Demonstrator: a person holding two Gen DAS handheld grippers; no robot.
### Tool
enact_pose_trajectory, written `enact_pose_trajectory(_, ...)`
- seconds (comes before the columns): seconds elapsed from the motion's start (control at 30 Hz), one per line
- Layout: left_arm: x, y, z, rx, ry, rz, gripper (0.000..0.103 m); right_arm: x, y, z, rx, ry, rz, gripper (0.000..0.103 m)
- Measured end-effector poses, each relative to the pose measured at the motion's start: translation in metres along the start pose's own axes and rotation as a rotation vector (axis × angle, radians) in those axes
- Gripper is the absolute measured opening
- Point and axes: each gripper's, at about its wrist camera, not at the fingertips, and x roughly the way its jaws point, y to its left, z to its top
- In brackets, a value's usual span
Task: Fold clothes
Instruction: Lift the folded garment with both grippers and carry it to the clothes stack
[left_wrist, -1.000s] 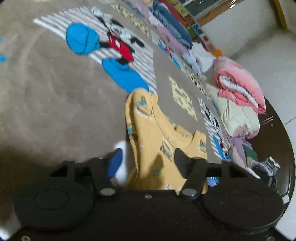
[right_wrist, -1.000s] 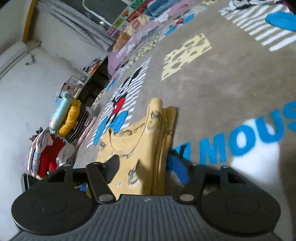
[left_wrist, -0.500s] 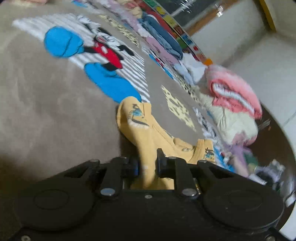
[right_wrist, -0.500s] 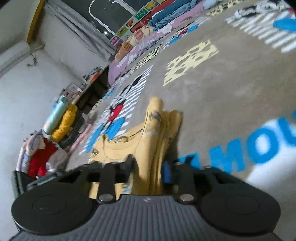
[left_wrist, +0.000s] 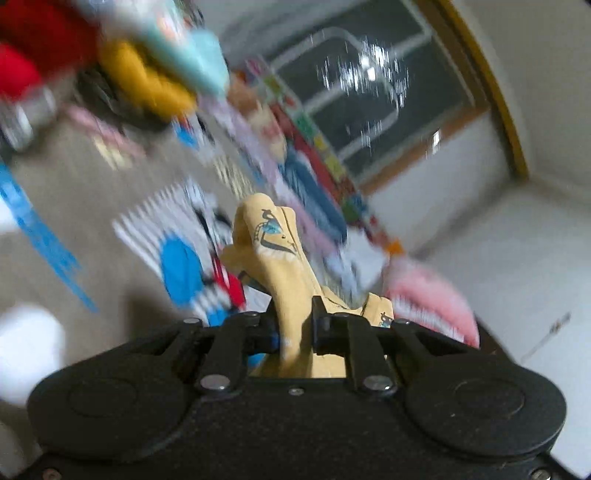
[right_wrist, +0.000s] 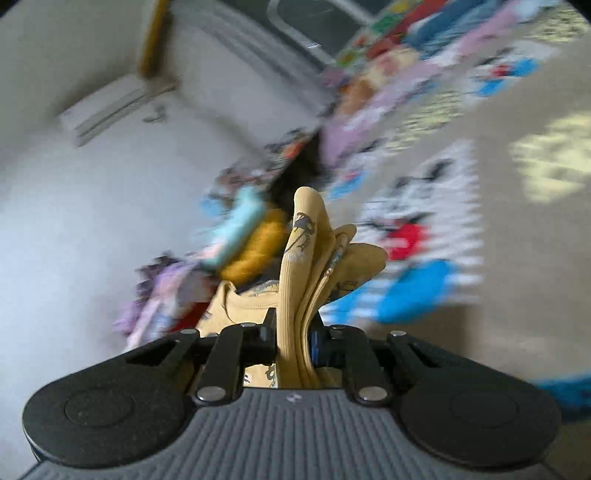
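Blurred beige cartoon carpet (left_wrist: 85, 192) fills the left wrist view, and only this view shows the dark window (left_wrist: 369, 92) and a pink bundle (left_wrist: 432, 299). Its left gripper (left_wrist: 295, 328) is pinching the yellow garment (left_wrist: 273, 243), which is raised above the carpet. Only the right wrist view shows the wall air conditioner (right_wrist: 110, 107); there the right gripper (right_wrist: 293, 341) clamps several yellow folds.

heavy motion blur, fisheye warping

Soft ribbed yellow cloth garment (left_wrist: 280, 266); matt black plastic claw (left_wrist: 293, 332).
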Motion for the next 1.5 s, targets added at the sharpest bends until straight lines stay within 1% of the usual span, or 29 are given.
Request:
enact_pose_trajectory(0.1, -0.042, 0.003, 0.042, -0.019, -0.079, 0.020, 0.012, 0.044, 0.044, 0.013, -0.032, 0.050, 0.093, 0.017)
enact_pose_trajectory(0.23, -0.093, 0.010, 0.095, -0.043, -0.171, 0.046, 0.012, 0.102, 0.093, 0.025, -0.016, 0.117, 0.210, 0.017)
enact_pose_trajectory(0.33, -0.124, 0.013, 0.135, -0.018, -0.228, 0.074, 0.012, 0.145, 0.130, 0.030, -0.006, 0.156, 0.284, 0.017)
enact_pose_trajectory(0.4, -0.137, 0.013, 0.163, -0.001, -0.253, 0.087, 0.012, 0.173, 0.155, 0.033, 0.002, 0.176, 0.332, 0.017)
enact_pose_trajectory(0.5, -0.146, 0.016, 0.208, 0.008, -0.277, 0.100, 0.012, 0.208, 0.186, 0.039, 0.006, 0.189, 0.377, 0.017)
enact_pose_trajectory(0.6, -0.141, 0.023, 0.248, -0.005, -0.282, 0.118, 0.012, 0.241, 0.207, 0.050, 0.037, 0.198, 0.408, 0.017)
enact_pose_trajectory(0.7, -0.134, 0.041, 0.276, -0.036, -0.278, 0.134, 0.012, 0.274, 0.221, 0.061, 0.066, 0.211, 0.418, 0.017)
enact_pose_trajectory(0.8, -0.125, 0.061, 0.298, -0.064, -0.270, 0.160, 0.012, 0.302, 0.228, 0.067, 0.084, 0.220, 0.407, 0.017)
enact_pose_trajectory(0.87, -0.114, 0.077, 0.306, -0.063, -0.256, 0.213, 0.013, 0.320, 0.224, 0.065, 0.102, 0.230, 0.391, 0.018)
enact_pose_trajectory(0.9, -0.107, 0.084, 0.308, -0.043, -0.246, 0.268, 0.014, 0.332, 0.220, 0.064, 0.104, 0.235, 0.373, 0.018)
enact_pose_trajectory(0.93, -0.102, 0.088, 0.308, 0.003, -0.234, 0.363, 0.018, 0.343, 0.215, 0.061, 0.097, 0.238, 0.340, 0.022)
enact_pose_trajectory(0.97, -0.099, 0.089, 0.304, 0.059, -0.237, 0.464, 0.018, 0.351, 0.209, 0.057, 0.071, 0.243, 0.284, 0.030)
enact_pose_trajectory(1.0, -0.102, 0.088, 0.298, 0.111, -0.263, 0.513, 0.018, 0.354, 0.205, 0.055, 0.020, 0.236, 0.196, 0.036)
enact_pose_trajectory(1.03, -0.106, 0.085, 0.291, 0.151, -0.297, 0.516, 0.031, 0.349, 0.201, 0.054, -0.027, 0.210, 0.140, 0.036)
enact_pose_trajectory(1.07, -0.111, 0.083, 0.284, 0.191, -0.330, 0.520, 0.047, 0.343, 0.198, 0.053, -0.073, 0.179, 0.101, 0.036)
enact_pose_trajectory(1.13, -0.120, 0.077, 0.271, 0.273, -0.390, 0.516, 0.048, 0.323, 0.199, 0.050, -0.198, 0.104, 0.090, 0.036)
enact_pose_trajectory(1.17, -0.122, 0.072, 0.264, 0.319, -0.407, 0.500, 0.048, 0.314, 0.206, 0.047, -0.287, 0.074, 0.089, 0.036)
enact_pose_trajectory(1.2, -0.123, 0.069, 0.256, 0.360, -0.419, 0.487, 0.048, 0.306, 0.215, 0.043, -0.381, 0.046, 0.110, 0.036)
enact_pose_trajectory(1.27, -0.119, 0.062, 0.238, 0.441, -0.428, 0.473, 0.048, 0.294, 0.236, 0.028, -0.567, 0.004, 0.140, 0.036)
enact_pose_trajectory(1.33, -0.111, 0.057, 0.219, 0.543, -0.423, 0.484, 0.048, 0.284, 0.256, 0.006, -0.741, -0.012, 0.169, 0.035)
enact_pose_trajectory(1.37, -0.104, 0.057, 0.212, 0.580, -0.405, 0.510, 0.048, 0.282, 0.261, -0.004, -0.801, 0.000, 0.173, 0.034)
enact_pose_trajectory(1.43, -0.084, 0.065, 0.202, 0.633, -0.327, 0.570, 0.048, 0.290, 0.265, -0.021, -0.903, 0.058, 0.127, 0.034)
enact_pose_trajectory(1.47, -0.072, 0.073, 0.201, 0.638, -0.271, 0.614, 0.048, 0.299, 0.263, -0.024, -0.918, 0.096, 0.087, 0.035)
enact_pose_trajectory(1.5, -0.064, 0.078, 0.198, 0.654, -0.238, 0.645, 0.048, 0.306, 0.258, -0.024, -0.893, 0.126, 0.058, 0.035)
